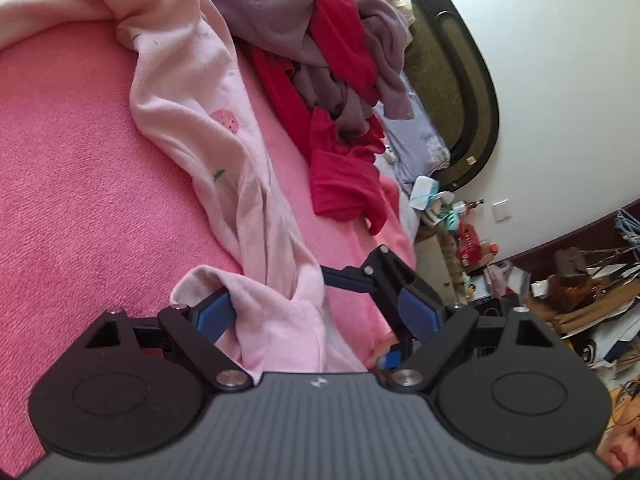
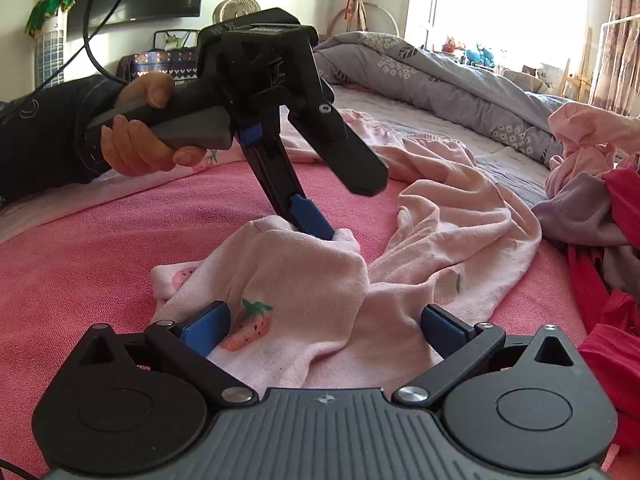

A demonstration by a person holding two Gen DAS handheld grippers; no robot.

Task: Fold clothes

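A pale pink garment (image 1: 192, 80) printed with strawberries lies rumpled on a pink blanket (image 1: 60, 168). In the left wrist view one end of it bunches between the wide-apart blue pads of my left gripper (image 1: 316, 312), and a black finger (image 1: 384, 268) of the right gripper shows just beyond. From the right wrist view the left gripper (image 2: 346, 212) is open, its lower blue pad tucked into a fold of the garment (image 2: 300, 272) and its upper finger clear above. My right gripper (image 2: 326, 330) is open too, with the strawberry cloth lying loose between its pads.
A heap of red and mauve clothes (image 1: 320, 60) lies past the garment, at the right edge (image 2: 600, 208) in the right wrist view. A grey quilt (image 2: 440, 68) covers the far side of the bed. A hand (image 2: 136, 148) in a dark sleeve holds the left gripper. A dark headboard (image 1: 452, 80) stands behind.
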